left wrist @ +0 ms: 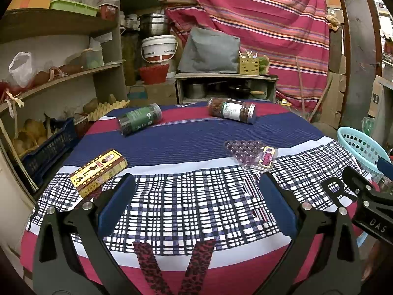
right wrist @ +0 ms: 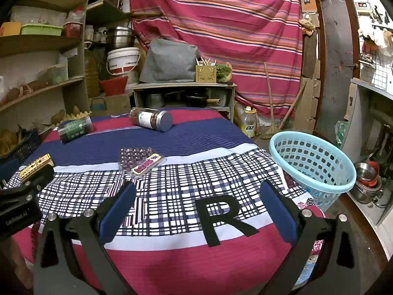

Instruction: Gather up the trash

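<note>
Both your left gripper [left wrist: 196, 191] and right gripper [right wrist: 196, 194] hover spread and empty over the table's near edge; the clear plastic tray [right wrist: 140, 161], mid-table left of the blue basket [right wrist: 312, 164], looks light, flimsy, slippery — pinch its rim

2 jars [left wrist: 139, 119] on side, box [left wrist: 98, 172], blister tray [left wrist: 250, 153]

Striped red curtain [right wrist: 221, 24] behind; cluttered wooden shelves [left wrist: 61, 24] left.
</note>
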The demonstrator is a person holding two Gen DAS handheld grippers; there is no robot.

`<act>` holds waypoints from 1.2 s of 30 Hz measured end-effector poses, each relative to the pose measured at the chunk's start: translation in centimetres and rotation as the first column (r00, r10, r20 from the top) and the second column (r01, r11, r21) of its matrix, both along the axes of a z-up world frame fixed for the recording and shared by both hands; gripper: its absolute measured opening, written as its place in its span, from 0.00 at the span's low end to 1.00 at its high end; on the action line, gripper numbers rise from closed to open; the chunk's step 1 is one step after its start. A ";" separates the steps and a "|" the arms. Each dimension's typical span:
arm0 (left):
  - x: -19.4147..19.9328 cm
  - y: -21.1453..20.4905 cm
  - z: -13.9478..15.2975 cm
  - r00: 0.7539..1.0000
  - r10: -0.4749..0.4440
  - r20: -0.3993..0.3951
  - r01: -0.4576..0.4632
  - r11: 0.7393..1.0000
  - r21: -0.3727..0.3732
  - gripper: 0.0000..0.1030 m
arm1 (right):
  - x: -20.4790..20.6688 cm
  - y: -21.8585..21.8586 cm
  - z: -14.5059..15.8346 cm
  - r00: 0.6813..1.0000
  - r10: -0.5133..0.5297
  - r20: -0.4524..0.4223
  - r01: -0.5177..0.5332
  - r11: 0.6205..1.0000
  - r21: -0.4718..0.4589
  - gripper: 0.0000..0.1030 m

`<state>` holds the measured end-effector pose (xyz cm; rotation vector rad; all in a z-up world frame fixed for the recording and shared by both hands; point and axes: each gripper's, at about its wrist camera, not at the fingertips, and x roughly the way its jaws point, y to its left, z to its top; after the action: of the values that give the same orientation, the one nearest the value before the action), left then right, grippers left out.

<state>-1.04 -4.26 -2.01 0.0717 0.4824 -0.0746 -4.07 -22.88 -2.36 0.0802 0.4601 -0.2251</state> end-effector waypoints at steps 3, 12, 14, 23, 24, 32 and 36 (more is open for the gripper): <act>-0.1 -0.1 0.0 1.000 -0.001 -0.001 0.001 1.000 -0.001 0.95 | 0.0 0.0 0.0 1.000 0.000 0.000 0.000 1.000 -0.001 0.96; -0.1 -0.1 0.1 1.000 0.003 0.000 -0.003 1.000 -0.004 0.95 | 0.0 0.0 0.0 1.000 0.001 0.000 -0.001 1.000 -0.002 0.96; 0.0 -0.1 0.2 1.000 0.005 0.000 -0.005 1.000 -0.005 0.95 | 0.0 0.0 0.0 1.000 0.001 -0.001 -0.001 1.000 -0.002 0.96; 0.0 -0.1 0.3 1.000 0.007 0.003 -0.007 1.000 -0.004 0.95 | 0.0 0.0 0.0 1.000 0.001 0.000 -0.001 1.000 -0.003 0.96; 0.0 -0.1 0.3 1.000 0.008 0.003 -0.008 1.000 -0.004 0.95 | 0.0 0.0 0.0 1.000 0.001 0.000 -0.001 1.000 -0.003 0.96; 0.0 0.0 0.3 1.000 0.008 0.003 -0.008 1.000 -0.004 0.95 | -0.1 -0.2 0.0 1.000 0.002 0.000 -0.002 1.000 -0.003 0.96; 0.0 -0.1 0.3 1.000 0.009 0.005 -0.009 1.000 -0.003 0.95 | -0.1 -0.2 0.0 1.000 0.001 0.000 -0.001 1.000 -0.003 0.96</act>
<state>-1.00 -4.31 -1.68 0.0669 0.4778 -0.0665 -4.15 -23.08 -2.38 0.0774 0.4595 -0.2249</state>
